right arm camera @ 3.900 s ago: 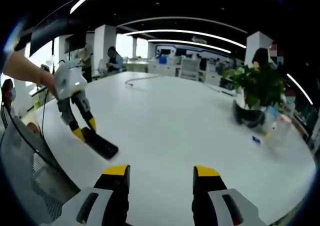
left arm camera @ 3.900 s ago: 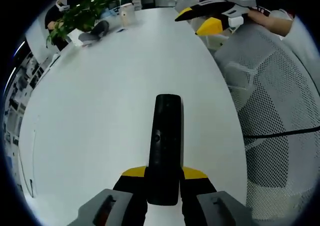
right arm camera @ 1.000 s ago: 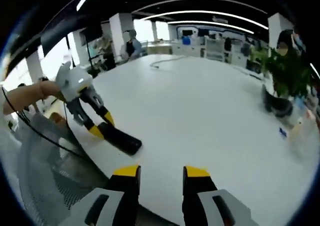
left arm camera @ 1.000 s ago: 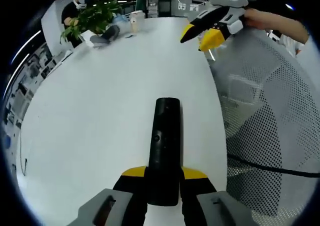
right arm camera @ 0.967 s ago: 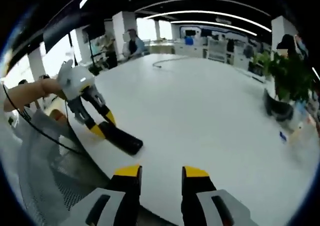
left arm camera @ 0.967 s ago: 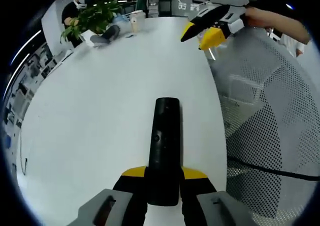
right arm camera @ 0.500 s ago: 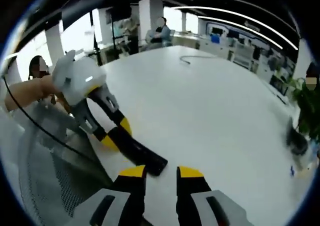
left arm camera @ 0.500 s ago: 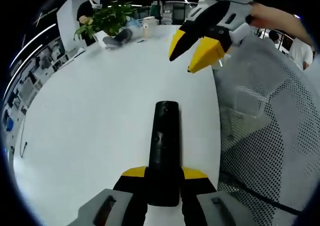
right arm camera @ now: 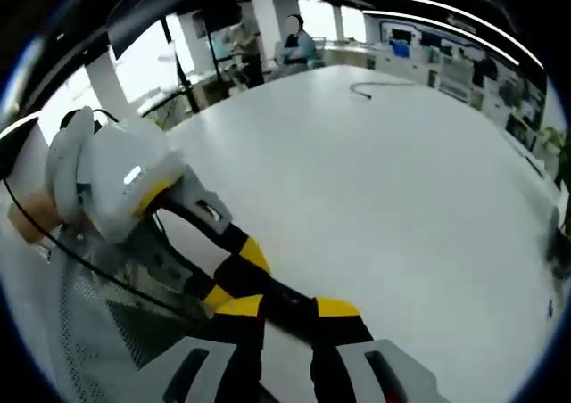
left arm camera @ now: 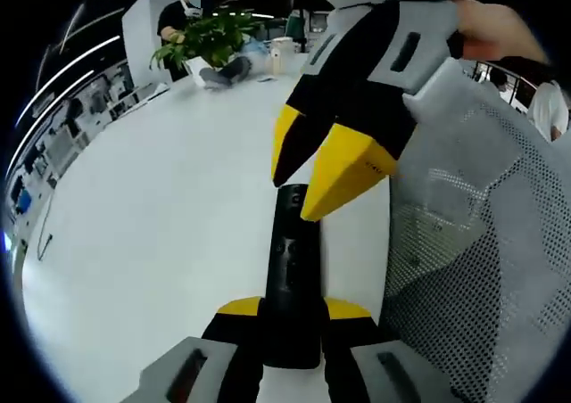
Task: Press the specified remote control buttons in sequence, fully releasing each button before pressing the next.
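Pressing stage: the approach to a first button press, judged from how the right gripper (left arm camera: 308, 176) hangs just over the far end of the remote control (left arm camera: 290, 260) in the left gripper view; no contact can be confirmed.

Remote position: the black remote control runs lengthwise away from the left camera, held above the white table (left arm camera: 161, 207) near its edge, with a mesh chair back (left arm camera: 482, 242) to the right of it.

Left gripper: the left gripper (left arm camera: 292, 314) has its yellow-tipped jaws clamped on the near end of the remote, one jaw on each long side, buttons facing up.

Right gripper: its two yellow tips sit close together with only a narrow gap and nothing between them; in the right gripper view the right gripper (right arm camera: 287, 309) points down at the remote control (right arm camera: 290, 307), whose dark body passes just behind the tips.

Left gripper seen from the right: the left gripper (right arm camera: 234, 274) reaches in from the left with a hand (right arm camera: 31, 216) behind its white housing.

Next move: a short descent of one tip onto the chosen button, then a full lift clear before the next one. Which button lies under the tip is too small to tell.

Risk: a sideways push could twist the remote in the left jaws.
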Motion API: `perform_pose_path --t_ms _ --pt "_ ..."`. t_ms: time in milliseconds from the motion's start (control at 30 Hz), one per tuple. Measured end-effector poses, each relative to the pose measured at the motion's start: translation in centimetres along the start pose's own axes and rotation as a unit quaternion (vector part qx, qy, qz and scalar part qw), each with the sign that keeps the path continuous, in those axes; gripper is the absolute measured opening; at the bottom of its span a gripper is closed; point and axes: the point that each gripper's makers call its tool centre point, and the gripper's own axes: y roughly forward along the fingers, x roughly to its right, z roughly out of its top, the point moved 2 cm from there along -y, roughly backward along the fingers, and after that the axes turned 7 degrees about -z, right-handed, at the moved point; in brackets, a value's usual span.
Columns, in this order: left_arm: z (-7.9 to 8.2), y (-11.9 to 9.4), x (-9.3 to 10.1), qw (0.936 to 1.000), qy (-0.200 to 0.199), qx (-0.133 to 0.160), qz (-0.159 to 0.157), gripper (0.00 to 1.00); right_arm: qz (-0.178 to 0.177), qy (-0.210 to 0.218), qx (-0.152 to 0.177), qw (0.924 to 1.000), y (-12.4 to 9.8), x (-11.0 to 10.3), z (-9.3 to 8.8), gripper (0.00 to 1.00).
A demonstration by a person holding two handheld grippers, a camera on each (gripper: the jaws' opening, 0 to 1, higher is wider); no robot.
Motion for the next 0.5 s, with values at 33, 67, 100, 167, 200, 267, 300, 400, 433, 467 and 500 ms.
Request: perform_pose_path --t_ms 33,67,100,167,200,267,300,400,433,467,500 --pt "0.0 0.0 0.1 1.0000 -0.001 0.006 0.001 0.23 0.002 0.008 -0.002 1.0000 -0.1 0.1 0.4 0.16" --pt "0.0 0.0 0.1 0.9999 0.002 0.010 0.001 0.23 0.004 0.013 0.000 0.9999 -0.1 0.2 0.8 0.16" --pt "0.0 0.0 0.1 0.9999 0.002 0.011 -0.001 0.23 0.005 0.018 0.001 0.9998 -0.1 0.3 1.0 0.16" --pt "0.1 0.0 0.2 0.9998 0.011 0.012 -0.007 0.23 0.005 0.026 0.000 0.9997 0.1 0.4 1.2 0.15" --pt "0.1 0.0 0.3 0.9997 0.018 0.014 -0.012 0.23 0.003 0.028 -0.001 0.9996 0.2 0.3 1.1 0.15" --pt "0.1 0.1 0.6 0.9992 0.030 0.018 -0.022 0.23 0.002 0.028 -0.008 0.9996 0.3 0.1 0.8 0.14" --pt "0.2 0.1 0.7 0.9989 0.034 0.020 -0.025 0.23 0.001 0.025 -0.012 0.9996 0.4 -0.1 0.5 0.14" --pt "0.2 0.1 0.8 0.9987 0.037 0.022 -0.028 0.23 0.002 0.021 -0.022 0.9995 0.5 -0.5 -0.1 0.13" --pt "0.2 0.1 0.8 0.9986 0.038 0.023 -0.029 0.23 0.002 0.018 -0.024 0.9996 0.5 -0.7 -0.3 0.13" --pt "0.2 0.1 0.8 0.9985 0.039 0.024 -0.030 0.23 0.003 0.014 -0.027 0.9995 0.5 -0.9 -0.4 0.13" --pt "0.2 0.1 0.8 0.9984 0.040 0.024 -0.031 0.23 0.002 0.007 -0.029 0.9995 0.5 -1.0 -0.5 0.12"
